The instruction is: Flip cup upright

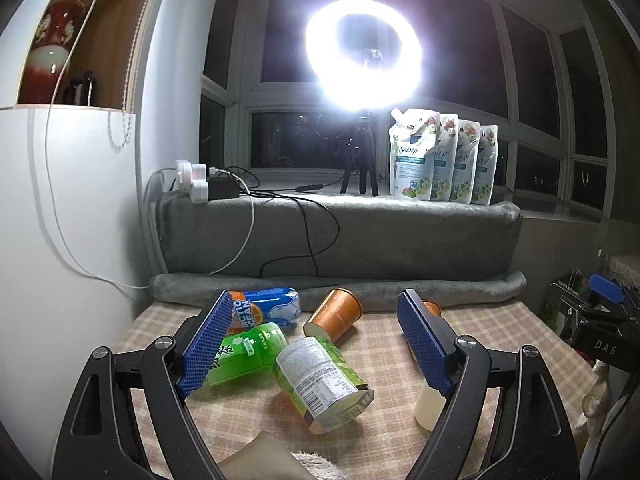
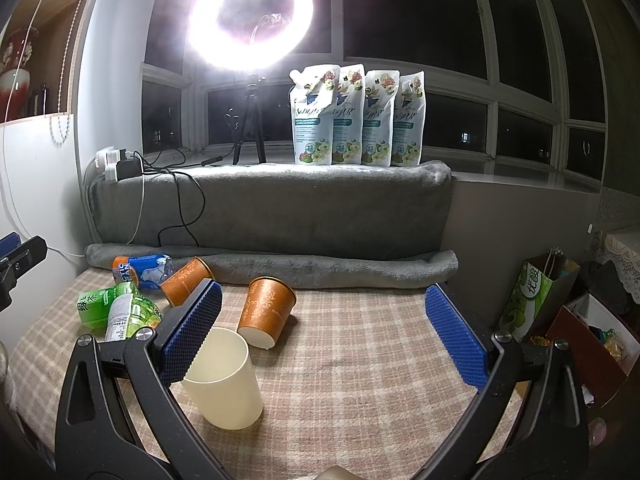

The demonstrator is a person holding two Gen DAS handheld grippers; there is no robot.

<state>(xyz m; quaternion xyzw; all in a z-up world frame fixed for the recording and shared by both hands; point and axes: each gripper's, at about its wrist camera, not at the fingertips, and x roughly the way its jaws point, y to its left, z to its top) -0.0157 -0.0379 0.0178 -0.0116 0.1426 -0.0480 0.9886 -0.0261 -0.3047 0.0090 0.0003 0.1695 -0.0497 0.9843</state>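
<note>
— While your left gripper (image 1: 316, 344) and right gripper (image 2: 324, 336) gape empty, what's below?
— Checked cloth (image 2: 360, 360); cream cup (image 2: 224, 384) upright beside your right gripper's left finger, ring light (image 2: 250, 12) glaring.

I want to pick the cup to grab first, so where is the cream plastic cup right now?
In the right wrist view the cream cup sits on the checked cloth at lower left, beside the right gripper's left finger, just in front of a tipped orange paper cup.
</note>
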